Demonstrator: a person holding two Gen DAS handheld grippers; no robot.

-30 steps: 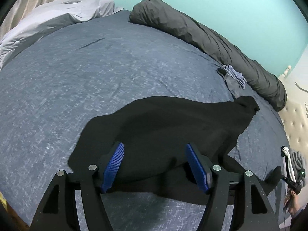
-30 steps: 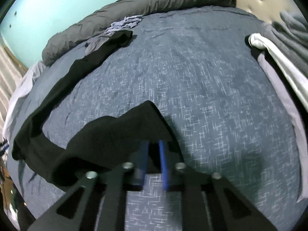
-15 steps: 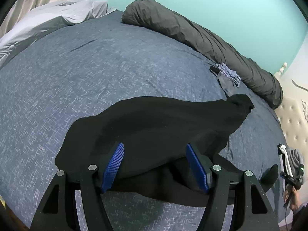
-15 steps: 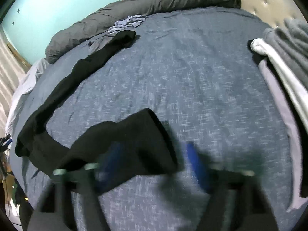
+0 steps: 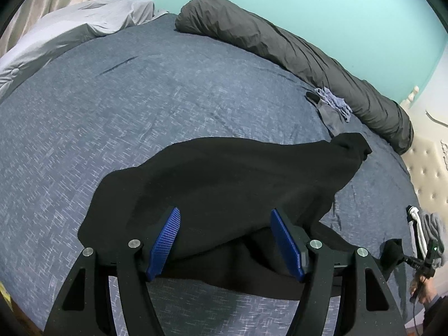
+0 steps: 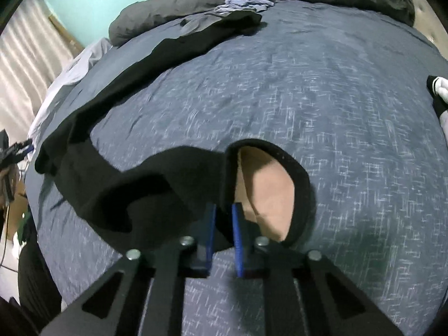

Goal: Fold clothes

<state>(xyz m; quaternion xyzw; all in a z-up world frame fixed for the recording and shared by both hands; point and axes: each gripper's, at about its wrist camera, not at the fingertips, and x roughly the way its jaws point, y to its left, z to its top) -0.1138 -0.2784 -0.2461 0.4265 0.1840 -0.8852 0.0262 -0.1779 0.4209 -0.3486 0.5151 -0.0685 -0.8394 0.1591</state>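
Observation:
A black garment lies stretched across the blue bedspread. My left gripper hovers over its near edge, open, with the cloth lying under and between the blue pads but not pinched. In the right wrist view the garment runs as a long strip to its far end. My right gripper is closing its jaws hard on a raised fold of it. Beside the fold, a tan inner lining shows, rimmed in black.
A rolled dark grey duvet lines the far side by the teal wall. Pale grey bedding sits at the far left, small bluish clothes by the duvet, and a clothes pile by the padded headboard.
The right gripper opened wide, then shut again on the garment's edge, and the cloth turned over to show its tan lining. The left gripper stayed open over the garment.

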